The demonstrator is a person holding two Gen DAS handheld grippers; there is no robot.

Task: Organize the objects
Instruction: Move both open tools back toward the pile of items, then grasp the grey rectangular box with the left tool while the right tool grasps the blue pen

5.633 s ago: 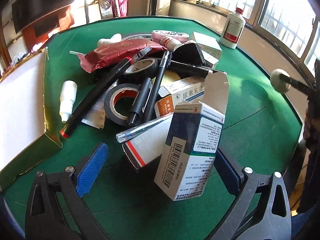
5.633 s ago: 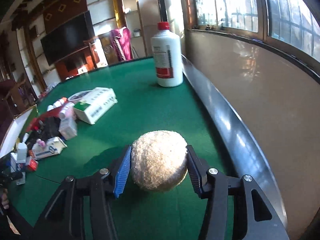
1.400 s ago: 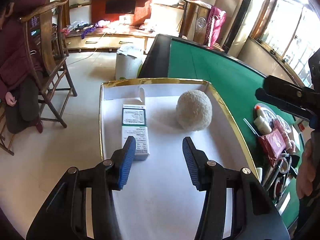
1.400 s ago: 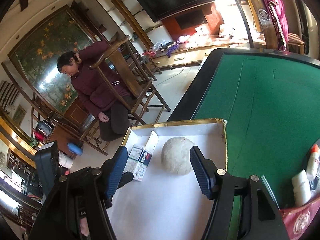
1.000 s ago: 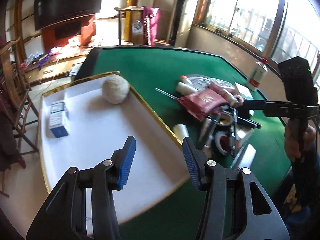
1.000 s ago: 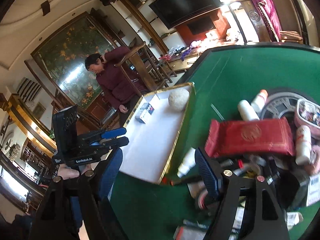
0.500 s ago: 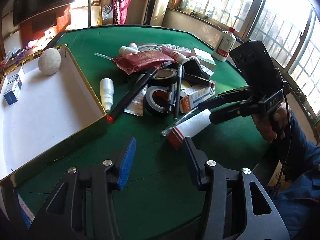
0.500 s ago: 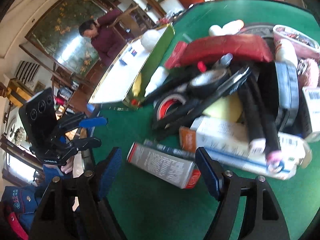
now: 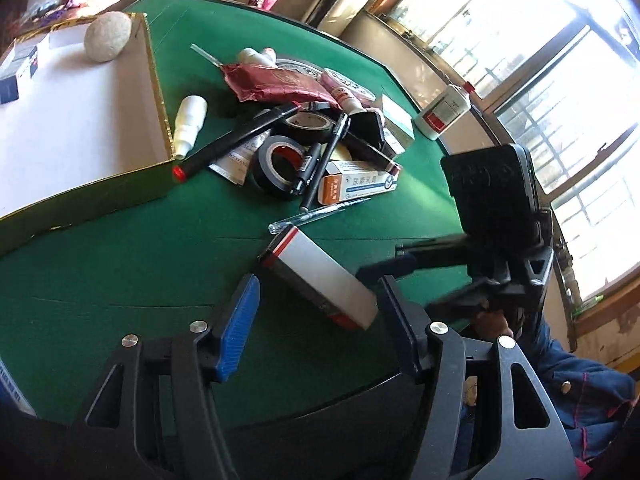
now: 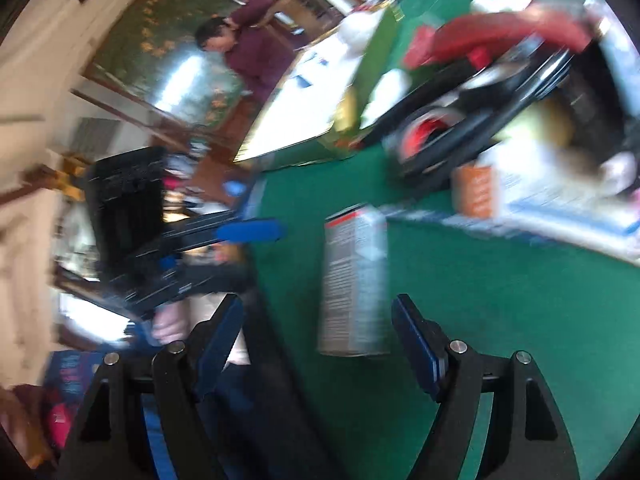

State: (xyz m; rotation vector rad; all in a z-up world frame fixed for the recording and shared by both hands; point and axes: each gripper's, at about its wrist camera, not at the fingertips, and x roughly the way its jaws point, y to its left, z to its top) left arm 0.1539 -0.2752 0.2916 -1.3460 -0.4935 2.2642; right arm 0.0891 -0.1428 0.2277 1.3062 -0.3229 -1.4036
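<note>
A long grey box with red ends (image 9: 320, 276) lies on the green table near its front edge. My left gripper (image 9: 316, 328) is open, its jaws standing either side of the box's near end. My right gripper (image 10: 316, 344) is open too; the same box (image 10: 356, 280) lies between its jaws in the blurred right wrist view. The right gripper also shows in the left wrist view (image 9: 404, 272), coming in from the right. A gold-edged white tray (image 9: 156, 84) at the left holds a fuzzy ball (image 9: 108, 36) and a small carton (image 9: 16, 68).
A pile lies mid-table: black tape rolls (image 9: 280, 160), pens (image 9: 240, 136), a red pouch (image 9: 276, 84), an orange-and-white carton (image 9: 360, 180), a small white bottle (image 9: 188, 124). A white bottle with a red cap (image 9: 444, 112) stands at the far rim. A seated person (image 10: 252, 52) is beyond the tray.
Both grippers have swung from the tray back to the pile and closed in on the grey box from opposite sides. The ball and the small carton stay in the tray.
</note>
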